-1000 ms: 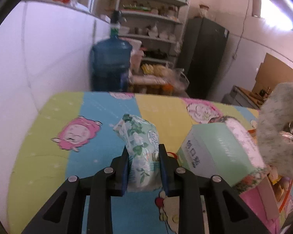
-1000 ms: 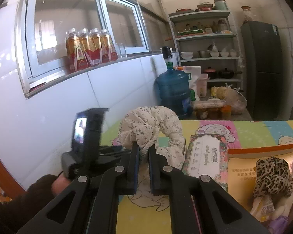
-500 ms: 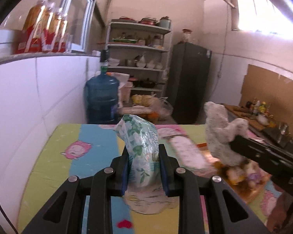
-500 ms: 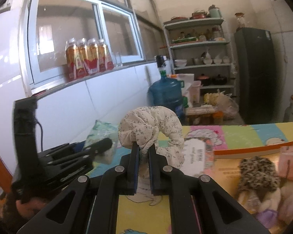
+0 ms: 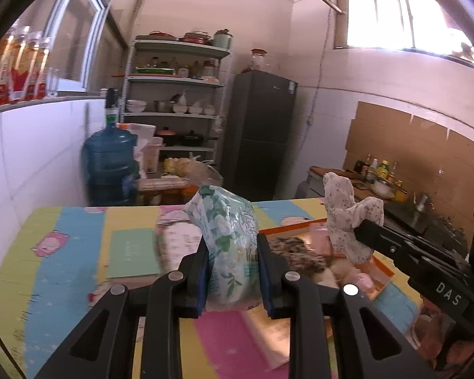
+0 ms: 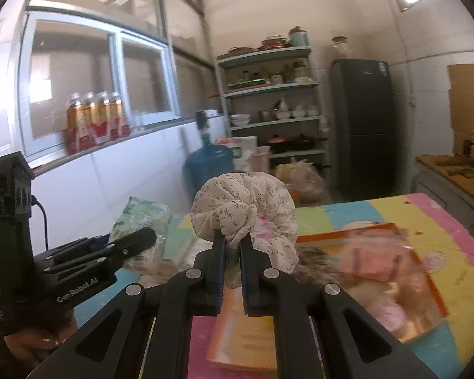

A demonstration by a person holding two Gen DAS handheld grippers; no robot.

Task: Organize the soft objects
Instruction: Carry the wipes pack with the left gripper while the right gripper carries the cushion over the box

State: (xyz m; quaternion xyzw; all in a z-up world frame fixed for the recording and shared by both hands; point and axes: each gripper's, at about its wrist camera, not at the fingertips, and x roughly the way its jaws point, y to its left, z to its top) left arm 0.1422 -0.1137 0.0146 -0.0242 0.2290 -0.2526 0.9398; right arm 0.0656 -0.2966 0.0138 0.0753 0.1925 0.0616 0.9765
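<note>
Left wrist view, claw point(image 5: 233, 260) level, clamping tissue pack point(image 5: 227, 240)

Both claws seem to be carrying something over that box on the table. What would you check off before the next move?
1. Left gripper clamped on the green leafy tissue pack: ok.
2. Right gripper pinching the floral scrunchie: ok.
3. Grippers apart, not colliding: ok.
4. Orange-rimmed box in reach below: ok; it already holds a leopard-print scrunchie and pink items.
5. Free room in the box: cannot tell, contents blurred.
6. Tissue box lying clear of the path: ok.
</note>
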